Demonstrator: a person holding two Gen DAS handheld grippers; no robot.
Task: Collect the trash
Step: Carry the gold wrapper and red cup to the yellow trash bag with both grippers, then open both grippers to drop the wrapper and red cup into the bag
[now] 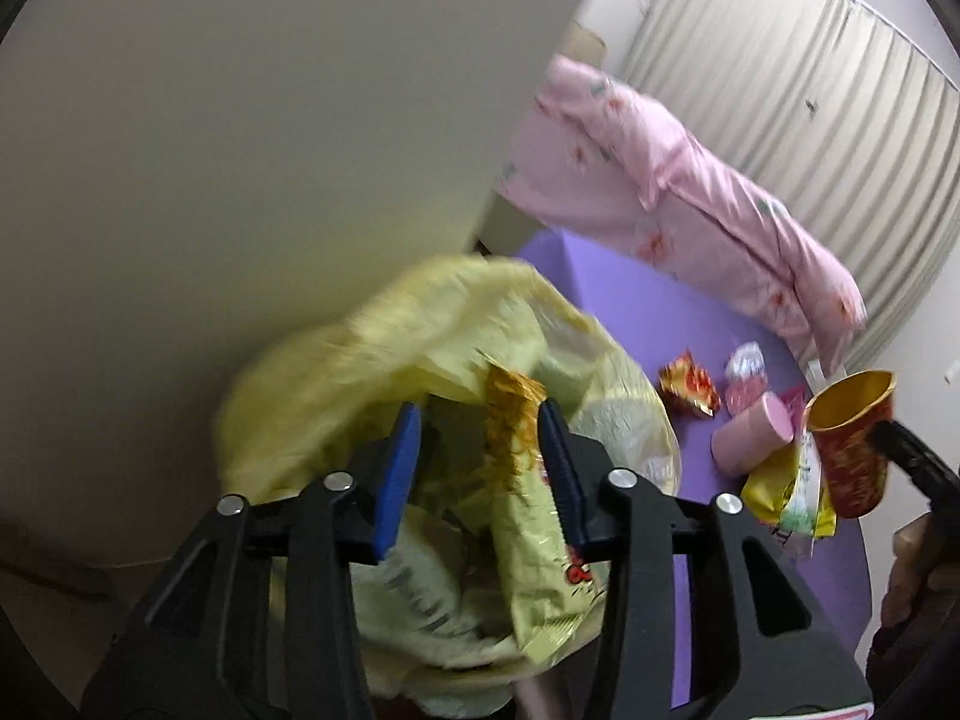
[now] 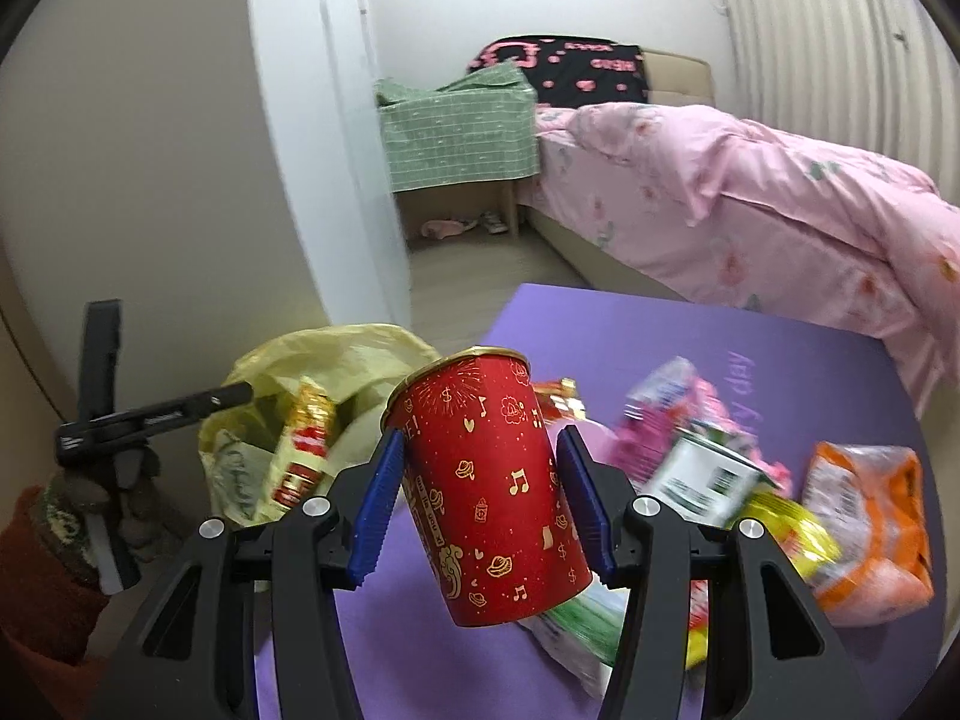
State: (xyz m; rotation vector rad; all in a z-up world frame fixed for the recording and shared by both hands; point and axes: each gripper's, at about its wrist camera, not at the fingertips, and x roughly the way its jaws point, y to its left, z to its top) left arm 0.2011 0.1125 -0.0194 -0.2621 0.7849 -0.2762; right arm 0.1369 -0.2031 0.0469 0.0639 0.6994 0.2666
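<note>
Your right hand-held gripper (image 2: 480, 492) is pinching the red cup (image 2: 489, 486); your left hand-held gripper (image 1: 480, 468) is spread around a snack wrapper (image 1: 528, 510) that's risking slipping outside the yellow bag (image 1: 384, 360).

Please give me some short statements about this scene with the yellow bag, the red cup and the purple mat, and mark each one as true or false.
1. The right gripper is closed on the red paper cup with gold patterns. True.
2. The red cup is inside the yellow plastic trash bag. False: it is outside the bag, above the purple mat.
3. A yellow snack wrapper lies between the fingers of the left gripper, over the bag's opening. True.
4. The purple mat is clear of trash. False: several wrappers are on it, among them an orange packet.
5. The bed has a blue cover. False: it has a pink floral quilt.
</note>
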